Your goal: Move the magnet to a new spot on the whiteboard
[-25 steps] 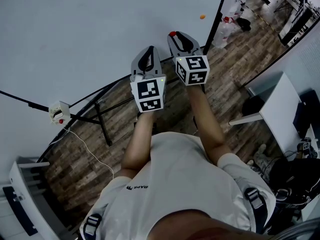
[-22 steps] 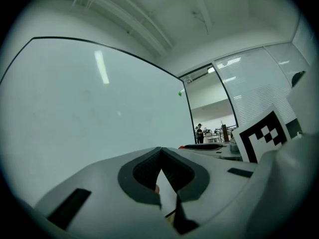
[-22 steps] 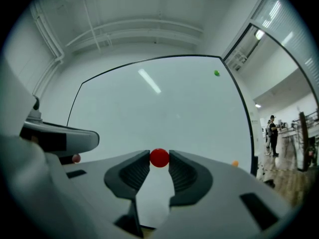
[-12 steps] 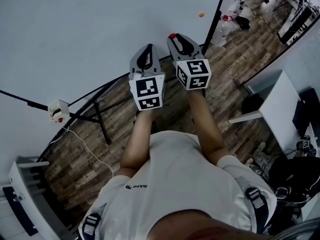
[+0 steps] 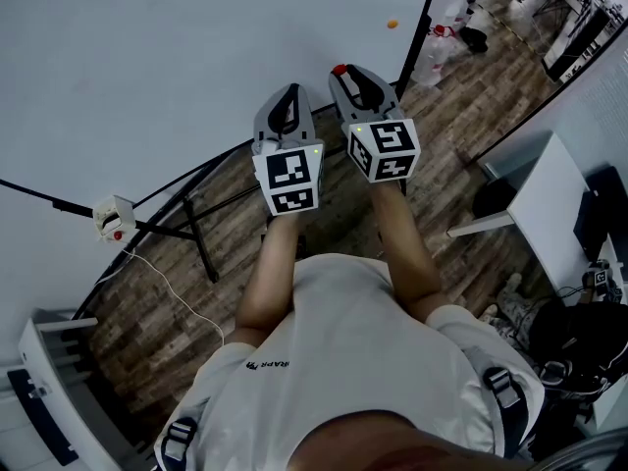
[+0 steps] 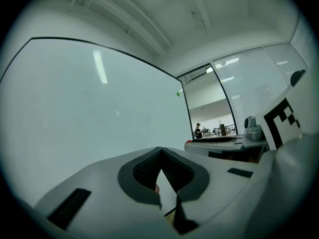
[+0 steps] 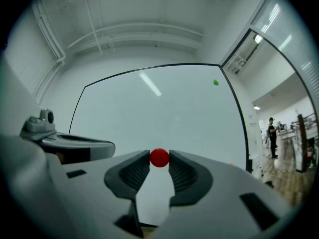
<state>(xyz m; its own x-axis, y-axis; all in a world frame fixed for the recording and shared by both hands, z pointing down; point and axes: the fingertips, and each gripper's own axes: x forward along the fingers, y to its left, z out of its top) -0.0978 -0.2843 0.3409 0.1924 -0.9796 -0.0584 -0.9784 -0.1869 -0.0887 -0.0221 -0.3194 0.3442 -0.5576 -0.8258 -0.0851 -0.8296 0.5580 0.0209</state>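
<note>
The whiteboard (image 5: pixel 196 57) fills most of the head view, a big pale sheet in a dark frame, standing on black legs over a wooden plank floor (image 5: pixel 177 292). The person, in a white shirt (image 5: pixel 343 361), faces it with both forearms stretched out.

The left gripper (image 5: pixel 289 96) and the right gripper (image 5: pixel 340 71) are held side by side, close together, both pointing level at the board.

In the left gripper view the fingers (image 6: pixel 149 166) are clenched, tips meeting, with nothing between them.

In the right gripper view the fingers (image 7: pixel 137 171) are grasping the magnet (image 7: pixel 159 158), a small red ball pinched at their very tips in front of the lower middle of the board. Whether it touches the board surface I cannot tell.

Up near the board's right edge sits a small round dot (image 7: pixel 215 82), possibly another magnet, well apart from the red one.
</note>
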